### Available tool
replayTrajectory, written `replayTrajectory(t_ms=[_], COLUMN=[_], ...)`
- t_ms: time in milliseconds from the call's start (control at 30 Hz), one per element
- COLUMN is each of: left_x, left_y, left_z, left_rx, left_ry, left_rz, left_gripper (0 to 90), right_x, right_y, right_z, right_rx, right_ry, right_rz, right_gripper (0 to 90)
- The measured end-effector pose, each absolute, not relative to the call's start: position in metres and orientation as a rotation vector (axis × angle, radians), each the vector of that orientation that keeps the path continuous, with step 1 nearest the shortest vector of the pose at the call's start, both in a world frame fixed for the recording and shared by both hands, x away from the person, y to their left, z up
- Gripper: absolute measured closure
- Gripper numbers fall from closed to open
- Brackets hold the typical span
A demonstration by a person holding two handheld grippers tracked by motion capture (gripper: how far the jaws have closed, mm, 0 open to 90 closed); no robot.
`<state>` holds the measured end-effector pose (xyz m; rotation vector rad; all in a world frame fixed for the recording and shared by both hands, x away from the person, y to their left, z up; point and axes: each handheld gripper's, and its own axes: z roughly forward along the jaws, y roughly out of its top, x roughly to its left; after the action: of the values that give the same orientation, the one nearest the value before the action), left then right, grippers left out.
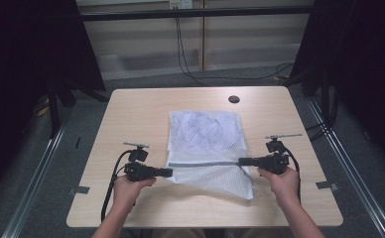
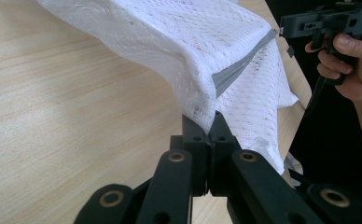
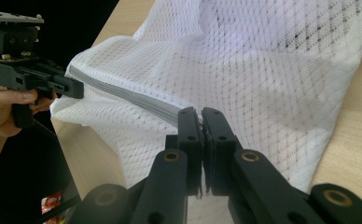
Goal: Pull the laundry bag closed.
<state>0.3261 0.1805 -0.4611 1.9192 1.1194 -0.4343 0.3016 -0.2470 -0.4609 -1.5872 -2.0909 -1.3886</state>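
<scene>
The left gripper (image 1: 166, 172) has its jaws pressed together on the left edge of the white mesh bag (image 1: 206, 144), pinching it right at the end of the grey zip band (image 1: 205, 163); the left gripper view shows the fabric bunched and caught between the jaw tips. The bag lies in the middle of the table (image 1: 131, 114), its near part raised between the two grippers and its far part resting flat toward the back edge, short of the small dark hole (image 1: 233, 99) there. The right gripper (image 1: 244, 160) is likewise clamped on the bag's right edge, at the other end of the zip.

Only a thin pinch of mesh sits in each grip, so pulling the hands apart or lifting quickly could let the slippery fabric slide out, and one side would drop. An uneven pull could also twist the zip line or strain the mesh.

Whether the zip is open or closed is hard to tell, and no slider can be made out. The bag looks empty, though its folds blur the inside.
</scene>
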Motion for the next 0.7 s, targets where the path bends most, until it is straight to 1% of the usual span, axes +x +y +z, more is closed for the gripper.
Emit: replayTrajectory(t_ms=[700], left_x=[0.3258], left_y=[0.1805], left_z=[-0.4605], left_rx=[1.911], left_ry=[1.119], left_rz=[-0.445], left_gripper=[89.5], right_x=[0.3018], right_y=[-0.2558], right_z=[-0.4627], right_rx=[-1.620], right_ry=[-2.074], right_rz=[-1.391], right_gripper=[87.1])
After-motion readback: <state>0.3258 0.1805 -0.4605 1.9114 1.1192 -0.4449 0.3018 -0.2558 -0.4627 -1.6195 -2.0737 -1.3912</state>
